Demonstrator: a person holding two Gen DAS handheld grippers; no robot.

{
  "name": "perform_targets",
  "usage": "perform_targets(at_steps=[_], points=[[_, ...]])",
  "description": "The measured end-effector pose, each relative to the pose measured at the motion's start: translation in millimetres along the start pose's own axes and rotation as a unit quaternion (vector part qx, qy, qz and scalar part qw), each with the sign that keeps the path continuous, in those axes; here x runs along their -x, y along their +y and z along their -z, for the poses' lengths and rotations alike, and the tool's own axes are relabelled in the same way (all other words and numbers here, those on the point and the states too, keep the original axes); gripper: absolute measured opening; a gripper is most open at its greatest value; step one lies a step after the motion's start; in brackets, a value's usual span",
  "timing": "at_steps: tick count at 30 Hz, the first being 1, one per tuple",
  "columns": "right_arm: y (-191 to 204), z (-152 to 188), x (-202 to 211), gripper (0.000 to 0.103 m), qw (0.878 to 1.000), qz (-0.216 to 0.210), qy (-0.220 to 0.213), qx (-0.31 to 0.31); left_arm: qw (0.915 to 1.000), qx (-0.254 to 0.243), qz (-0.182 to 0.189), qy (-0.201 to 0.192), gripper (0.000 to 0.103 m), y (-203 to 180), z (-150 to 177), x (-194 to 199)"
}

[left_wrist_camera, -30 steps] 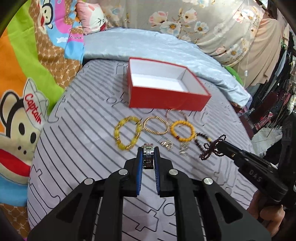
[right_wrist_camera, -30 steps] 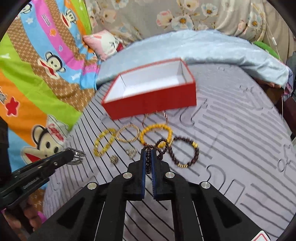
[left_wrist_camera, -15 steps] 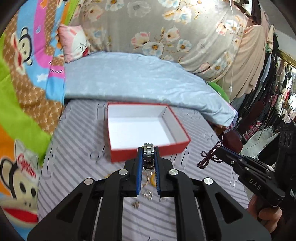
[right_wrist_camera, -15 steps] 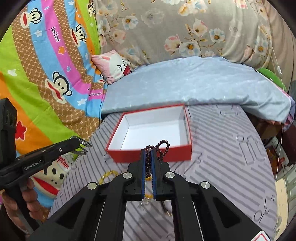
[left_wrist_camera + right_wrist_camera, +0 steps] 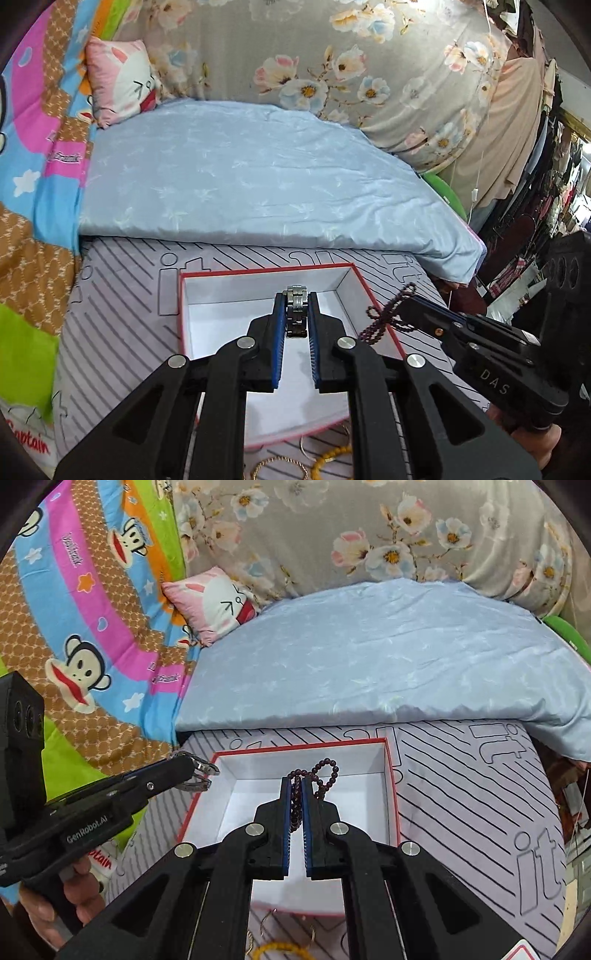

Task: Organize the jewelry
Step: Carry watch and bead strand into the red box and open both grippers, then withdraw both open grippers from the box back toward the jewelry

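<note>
My left gripper [image 5: 296, 300] is shut on a silver metal watch band [image 5: 295, 310] and holds it above the open red box [image 5: 258, 271] with a white inside. My right gripper [image 5: 295, 781] is shut on a dark red bead bracelet [image 5: 325, 775], also above the red box [image 5: 295, 745]. In the left wrist view the right gripper [image 5: 402, 297] with the beads [image 5: 384, 317] hangs over the box's right rim. In the right wrist view the left gripper [image 5: 201, 771] is at the box's left corner. The box looks empty.
Gold and yellow bead bracelets [image 5: 325, 459] lie on the striped grey sheet [image 5: 122, 325] in front of the box, also seen in the right wrist view [image 5: 280, 950]. A light blue quilt [image 5: 258, 184] lies behind the box. A colourful monkey blanket [image 5: 92, 646] is on the left.
Both grippers lifted off the sheet with their jewelry and moved forward over the red box. The bracelets on the sheet dropped to the bottom edge of both views.
</note>
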State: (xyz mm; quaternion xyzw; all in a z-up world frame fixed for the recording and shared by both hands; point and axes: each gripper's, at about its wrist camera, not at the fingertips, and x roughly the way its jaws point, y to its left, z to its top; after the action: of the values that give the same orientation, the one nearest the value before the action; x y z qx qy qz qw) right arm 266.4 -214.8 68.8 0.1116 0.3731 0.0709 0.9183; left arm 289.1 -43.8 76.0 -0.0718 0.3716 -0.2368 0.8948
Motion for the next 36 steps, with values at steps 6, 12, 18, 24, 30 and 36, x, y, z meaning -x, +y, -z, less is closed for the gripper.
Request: perform_targets(at_steps=[6,12,18,24,30,36], points=[[-20,-8,-52,0.005,0.999,-0.013,0.039,-0.036,0.9995,0.000,-0.015,0.029,0.011,15,-5,-53],[-32,-5,-86,0.006,0.997,-0.003,0.067,-0.039,0.9987,0.007,-0.028,0.042,0.011,29,-2,-84],[-42,-6,-80,0.016,0.998,0.023,0.049,-0.043,0.9985,-0.015,-0.053,0.006,0.050,27,-9,-75],[-46,11,-26,0.038,0.999,0.039,0.009,-0.034,0.9957,-0.031,-0.085,-0.019,0.062,23,1,-35],[-47,58,25,0.045,0.998,0.054,-0.002,-0.025,0.9937,-0.018,-0.108,-0.025,0.062,26,38,8],[-43,109,58,0.046,0.997,0.070,0.006,-0.024,0.9920,-0.001,-0.123,-0.028,0.062,26,78,44]])
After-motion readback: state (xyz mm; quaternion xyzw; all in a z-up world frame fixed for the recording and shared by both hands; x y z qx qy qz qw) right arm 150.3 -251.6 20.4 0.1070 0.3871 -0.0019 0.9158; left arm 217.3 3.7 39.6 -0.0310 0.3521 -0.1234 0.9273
